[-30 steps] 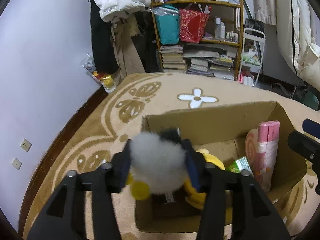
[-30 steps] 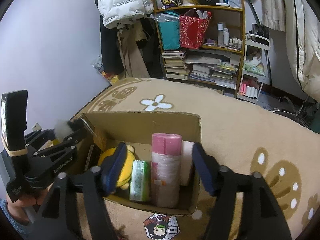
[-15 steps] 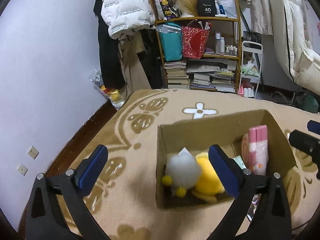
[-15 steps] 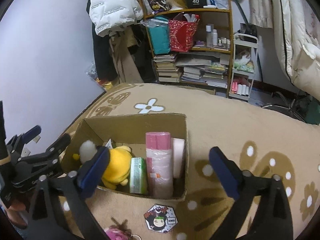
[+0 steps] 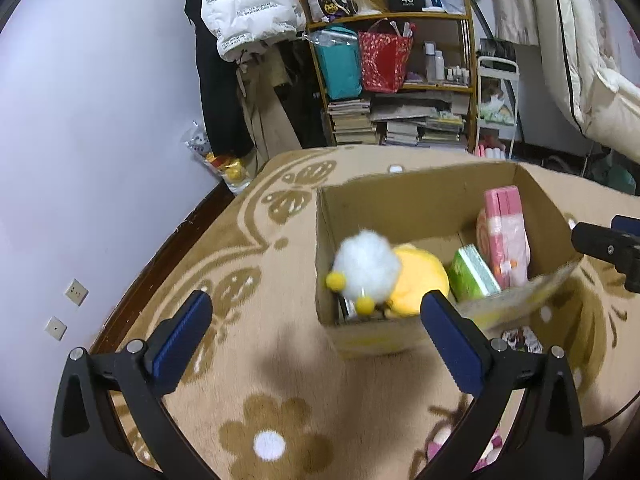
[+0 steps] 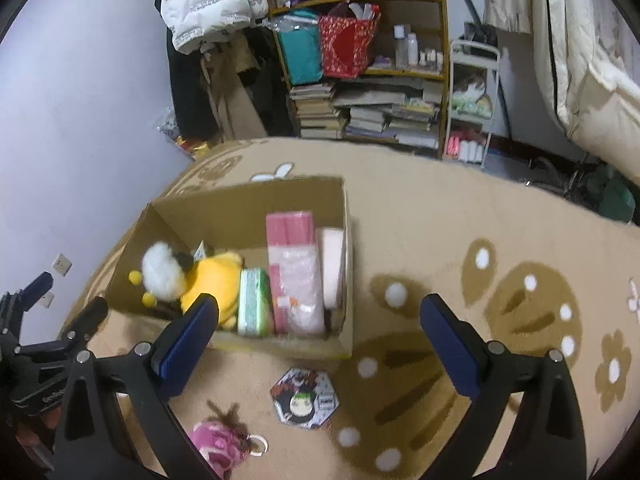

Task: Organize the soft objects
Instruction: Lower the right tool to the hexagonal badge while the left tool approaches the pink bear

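The left hand-held gripper [image 5: 316, 330] stands with its jaws spread wide, having just been opening, and nothing lies between the pads; only rug [image 5: 248, 360] shows in the gap. The right hand-held gripper [image 6: 318, 330] is likewise spread wide after just opening, with nothing between its pads. The box [image 5: 420, 204], open-topped cardboard, sits on the rug at 1 o'clock from the left hand-held gripper and at 11 o'clock from the right one. Inside the box, the white plush [image 5: 366, 266] with yellow pom-poms lies at the 9 o'clock end, resting against the yellow plush [image 5: 420, 276]. Beside the yellow plush, toward 3 o'clock, stands the green pack [image 5: 472, 274], then the pink pack [image 5: 506, 232], upright and touching a pale roll [image 6: 334, 268] against the box wall. In the left view the near box wall is smeared by motion blur, so its edge cannot be read exactly. On the rug outside the box, at 6 o'clock from it in the right view, lies a hexagonal card [image 6: 306, 398]; a pink toy [image 6: 220, 442] lies near it at 8 o'clock, partly behind the left finger of the right hand-held gripper. A shelf [image 5: 400, 80] with books and bags stands at 12 o'clock against the far wall.
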A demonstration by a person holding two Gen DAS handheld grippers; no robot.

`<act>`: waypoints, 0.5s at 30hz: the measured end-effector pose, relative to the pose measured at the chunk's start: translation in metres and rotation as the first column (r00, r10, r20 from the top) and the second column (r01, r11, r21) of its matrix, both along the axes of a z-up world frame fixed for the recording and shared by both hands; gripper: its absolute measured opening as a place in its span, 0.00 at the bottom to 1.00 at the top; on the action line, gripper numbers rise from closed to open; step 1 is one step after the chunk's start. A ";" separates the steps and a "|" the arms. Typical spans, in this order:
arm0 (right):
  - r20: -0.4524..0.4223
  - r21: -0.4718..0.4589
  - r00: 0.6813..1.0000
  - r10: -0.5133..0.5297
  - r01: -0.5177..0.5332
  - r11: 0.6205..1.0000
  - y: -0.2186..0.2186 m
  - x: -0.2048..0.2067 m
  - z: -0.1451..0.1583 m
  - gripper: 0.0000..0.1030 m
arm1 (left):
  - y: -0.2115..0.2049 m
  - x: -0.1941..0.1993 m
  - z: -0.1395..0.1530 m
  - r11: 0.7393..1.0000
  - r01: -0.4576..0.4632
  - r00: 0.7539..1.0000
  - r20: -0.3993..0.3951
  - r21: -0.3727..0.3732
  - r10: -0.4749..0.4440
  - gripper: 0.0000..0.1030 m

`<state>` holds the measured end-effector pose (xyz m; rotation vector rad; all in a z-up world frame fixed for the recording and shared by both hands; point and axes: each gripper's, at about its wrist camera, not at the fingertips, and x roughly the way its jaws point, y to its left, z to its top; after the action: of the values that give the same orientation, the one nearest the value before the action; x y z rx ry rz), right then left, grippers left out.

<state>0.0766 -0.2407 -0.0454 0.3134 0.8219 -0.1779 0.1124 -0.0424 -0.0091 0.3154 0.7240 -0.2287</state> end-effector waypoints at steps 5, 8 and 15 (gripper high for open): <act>-0.047 -0.001 0.998 0.028 -0.028 1.000 0.007 -0.010 -0.012 1.00 | -0.002 -0.018 -0.009 0.999 0.043 0.998 -0.046 -0.014 -0.044 1.00; -0.078 0.000 0.996 0.043 -0.043 0.999 0.013 -0.014 -0.019 1.00 | -0.008 -0.029 -0.013 0.997 0.081 0.995 -0.061 0.004 -0.081 1.00; -0.169 0.004 0.980 0.103 -0.103 0.995 0.025 -0.016 -0.043 1.00 | -0.021 -0.050 -0.032 0.989 0.143 0.983 -0.119 0.039 -0.137 1.00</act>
<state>0.0610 -0.2160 -0.0880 0.2532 1.0031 -0.1101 0.0627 -0.0638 -0.0414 0.4014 0.8238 -0.3658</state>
